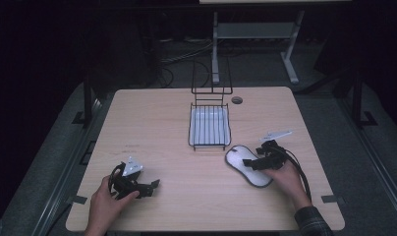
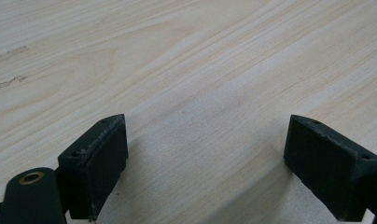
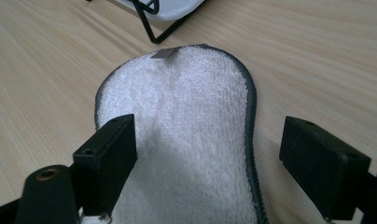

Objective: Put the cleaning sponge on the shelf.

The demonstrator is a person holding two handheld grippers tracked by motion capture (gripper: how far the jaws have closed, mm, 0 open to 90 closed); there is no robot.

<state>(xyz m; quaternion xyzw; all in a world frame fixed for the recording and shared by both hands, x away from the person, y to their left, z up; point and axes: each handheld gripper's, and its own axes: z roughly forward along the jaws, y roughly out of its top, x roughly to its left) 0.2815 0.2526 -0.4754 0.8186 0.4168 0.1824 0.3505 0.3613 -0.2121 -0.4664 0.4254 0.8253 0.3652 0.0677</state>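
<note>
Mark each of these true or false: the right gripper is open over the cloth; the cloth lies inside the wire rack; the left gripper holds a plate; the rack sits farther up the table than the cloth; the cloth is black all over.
1. The right gripper is open over the cloth. True.
2. The cloth lies inside the wire rack. False: it lies flat on the table, just outside the rack's near right corner.
3. The left gripper holds a plate. False: its jaws stand open over bare tabletop.
4. The rack sits farther up the table than the cloth. True.
5. The cloth is black all over. False: it is white with a dark edge.
</note>
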